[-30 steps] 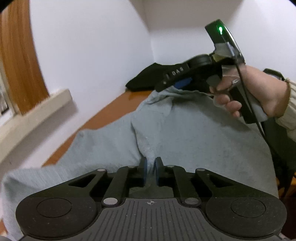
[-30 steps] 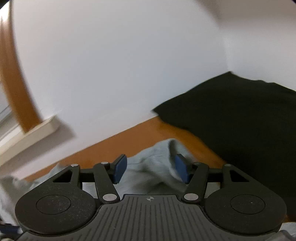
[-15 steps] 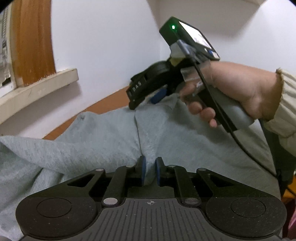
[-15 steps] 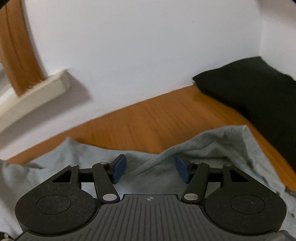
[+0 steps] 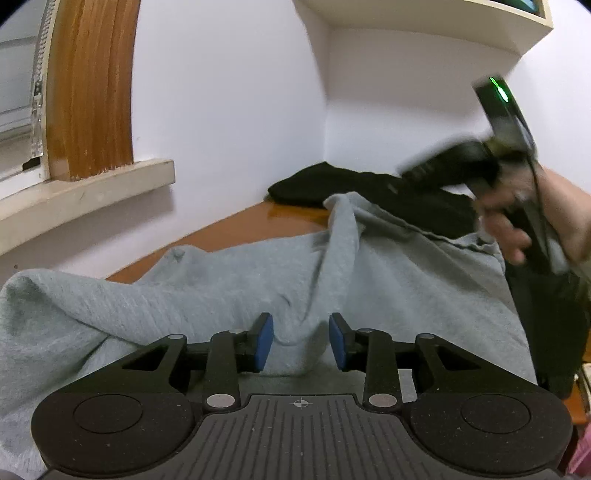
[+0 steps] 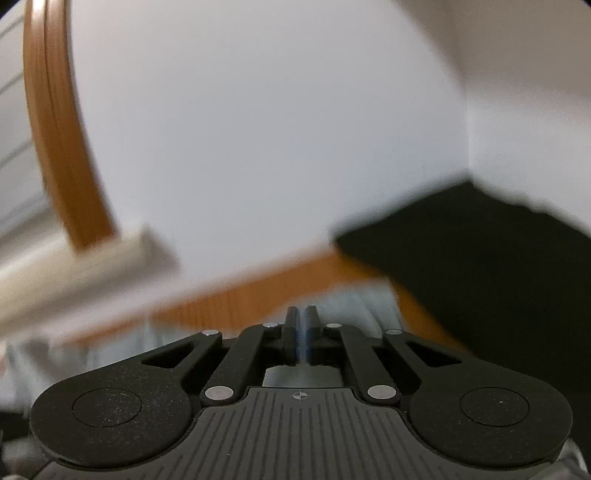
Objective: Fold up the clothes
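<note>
A grey sweatshirt [image 5: 207,295] lies rumpled on the wooden table [image 5: 258,221]. My left gripper [image 5: 301,341] is open, its blue pads either side of a raised fold of the grey cloth. In the left wrist view my right gripper [image 5: 443,170] is blurred, held by a hand at the upper right above the sweatshirt's far edge. In the right wrist view my right gripper [image 6: 302,334] is shut with no cloth showing between its fingers; the grey sweatshirt [image 6: 354,306] lies just beyond and below them.
A black garment [image 5: 369,184] lies at the table's far corner against the white wall; it also shows in the right wrist view [image 6: 480,266]. A window sill [image 5: 85,188] and wooden frame [image 5: 88,88] stand at the left. A shelf [image 5: 424,26] hangs above.
My left gripper has opened and let go of the grey fold. My right gripper has shut and swung up and to the right, away from the cloth's far edge.
</note>
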Action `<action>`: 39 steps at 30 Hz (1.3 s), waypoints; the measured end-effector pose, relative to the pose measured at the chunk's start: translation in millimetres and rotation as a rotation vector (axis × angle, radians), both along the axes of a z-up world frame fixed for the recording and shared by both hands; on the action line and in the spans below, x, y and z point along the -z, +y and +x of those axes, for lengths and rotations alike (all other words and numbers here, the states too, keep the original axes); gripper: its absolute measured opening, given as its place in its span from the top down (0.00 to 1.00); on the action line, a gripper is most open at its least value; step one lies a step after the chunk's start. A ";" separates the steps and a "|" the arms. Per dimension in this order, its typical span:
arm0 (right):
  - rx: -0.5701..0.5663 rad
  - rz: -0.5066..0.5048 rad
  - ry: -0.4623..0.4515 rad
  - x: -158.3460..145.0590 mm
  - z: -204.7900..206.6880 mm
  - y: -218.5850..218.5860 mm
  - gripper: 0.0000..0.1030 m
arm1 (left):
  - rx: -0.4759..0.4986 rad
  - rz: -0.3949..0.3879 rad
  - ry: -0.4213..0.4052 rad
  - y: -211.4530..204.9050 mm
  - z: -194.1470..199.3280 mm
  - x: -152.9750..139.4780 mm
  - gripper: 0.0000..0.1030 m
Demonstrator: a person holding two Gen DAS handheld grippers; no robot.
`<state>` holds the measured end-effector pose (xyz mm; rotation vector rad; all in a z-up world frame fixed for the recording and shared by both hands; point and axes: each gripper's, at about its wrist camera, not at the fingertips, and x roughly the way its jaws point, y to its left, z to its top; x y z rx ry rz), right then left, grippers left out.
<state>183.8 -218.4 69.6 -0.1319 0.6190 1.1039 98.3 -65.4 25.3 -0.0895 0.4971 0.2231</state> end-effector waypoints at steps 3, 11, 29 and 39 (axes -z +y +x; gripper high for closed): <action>0.045 -0.056 -0.061 12.9 10.4 -27.3 0.73 | 0.005 0.009 0.012 -1.3 2.6 0.9 0.59; 0.021 -0.119 -0.164 29.9 29.5 14.0 0.54 | -0.020 -0.031 0.034 3.2 1.1 3.5 0.50; 0.278 -0.094 -0.091 29.2 70.5 12.1 0.61 | -0.029 -0.033 0.093 5.7 1.0 9.6 0.39; 0.034 -0.109 -0.084 32.9 8.3 52.7 0.53 | -0.034 -0.022 0.090 4.6 1.4 9.0 0.37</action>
